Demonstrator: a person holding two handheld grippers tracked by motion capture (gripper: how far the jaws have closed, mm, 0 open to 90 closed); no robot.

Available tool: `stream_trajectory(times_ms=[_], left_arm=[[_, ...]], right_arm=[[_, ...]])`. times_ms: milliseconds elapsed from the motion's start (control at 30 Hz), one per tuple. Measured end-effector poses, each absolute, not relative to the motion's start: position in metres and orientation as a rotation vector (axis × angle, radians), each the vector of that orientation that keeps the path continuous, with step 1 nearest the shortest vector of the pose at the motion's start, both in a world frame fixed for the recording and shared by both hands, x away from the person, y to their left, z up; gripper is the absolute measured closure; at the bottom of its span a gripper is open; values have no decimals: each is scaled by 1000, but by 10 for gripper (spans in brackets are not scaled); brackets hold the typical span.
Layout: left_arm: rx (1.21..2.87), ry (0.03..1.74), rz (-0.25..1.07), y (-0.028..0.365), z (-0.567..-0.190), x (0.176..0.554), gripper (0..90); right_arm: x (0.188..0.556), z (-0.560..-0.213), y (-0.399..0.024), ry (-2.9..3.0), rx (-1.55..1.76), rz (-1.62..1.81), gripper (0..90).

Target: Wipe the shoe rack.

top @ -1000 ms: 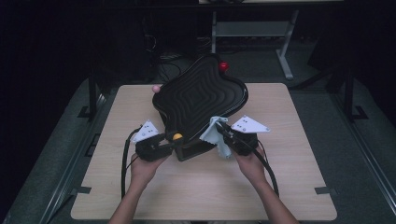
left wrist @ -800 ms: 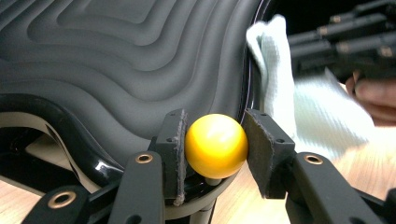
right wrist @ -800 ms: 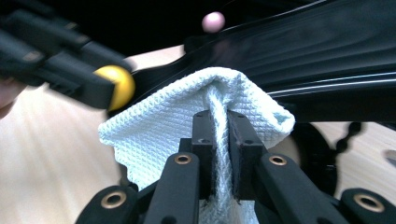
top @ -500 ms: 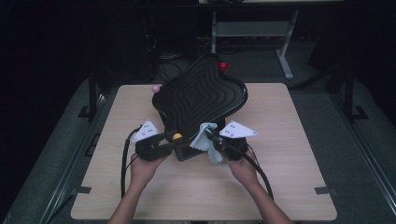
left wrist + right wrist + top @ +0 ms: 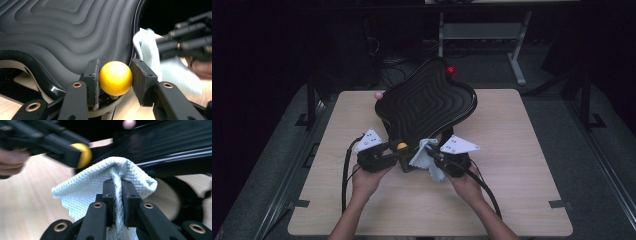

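tray: big black wavy tray (image 5: 427,107) with stepped ridges, tipped up on edge over the middle of the table (image 5: 522,200). The ridged face leans toward the person. It's my landmark for everything below.

yellow ball: little yellow ball (image 5: 115,78) sitting right at the tray's near bottom edge, looks like a knob on a short stem. In the high view it's the bright dot (image 5: 402,146) under the tray's lowest corner.

left claw: the left claw (image 5: 113,77) is clamped on the yellow ball, one pad pressed against each side of it, just below the tray's rim. In the high view it's at the tray's near left (image 5: 384,152).

right claw: the right claw (image 5: 117,192) is pinched together on a fold of the cloth, jaws almost touching with the fabric squeezed between them. It's at the tray's near right (image 5: 437,157), just beside the ball.

cloth: pale blue waffle-weave cloth (image 5: 100,180), bunched up over the right claw's tips and touching the tray's lower rim. The rest hangs down toward the table (image 5: 432,167).

red ball: a red one (image 5: 450,70) at the tray's far top edge.

pink ball: a pinkish one (image 5: 378,95) poking out at the tray's left edge.

hands: both hands hold the claws from the near side of the tray, left hand (image 5: 364,180), right hand (image 5: 467,182).
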State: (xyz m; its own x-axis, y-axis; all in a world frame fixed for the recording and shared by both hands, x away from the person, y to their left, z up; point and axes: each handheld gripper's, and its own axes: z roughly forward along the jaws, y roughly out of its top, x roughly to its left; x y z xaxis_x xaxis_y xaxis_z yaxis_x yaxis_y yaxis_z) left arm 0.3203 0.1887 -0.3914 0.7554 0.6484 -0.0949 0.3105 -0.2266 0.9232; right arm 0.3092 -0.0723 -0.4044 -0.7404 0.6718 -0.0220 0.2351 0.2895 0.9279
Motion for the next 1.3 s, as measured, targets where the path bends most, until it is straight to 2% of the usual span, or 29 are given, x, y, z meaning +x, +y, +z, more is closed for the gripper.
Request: stream_trajectory(times_ms=[167,433,633,1033,1300], left_arm=[[1829,741,376,189,-391,320,603],[1827,738,373,189,-392,319,603],[1832,730,370,191,-391,319,603],[1829,717,357,198,-392,316,604],[1832,714,355,198,-392,316,604]], right_arm=[[301,-417,-51,2216,729,1422,820],[314,-400,-85,2107,840,1426,820],[310,-401,-78,2125,805,1420,820],[319,-360,-136,1929,938,1419,822],[320,-371,-115,1992,895,1406,822]])
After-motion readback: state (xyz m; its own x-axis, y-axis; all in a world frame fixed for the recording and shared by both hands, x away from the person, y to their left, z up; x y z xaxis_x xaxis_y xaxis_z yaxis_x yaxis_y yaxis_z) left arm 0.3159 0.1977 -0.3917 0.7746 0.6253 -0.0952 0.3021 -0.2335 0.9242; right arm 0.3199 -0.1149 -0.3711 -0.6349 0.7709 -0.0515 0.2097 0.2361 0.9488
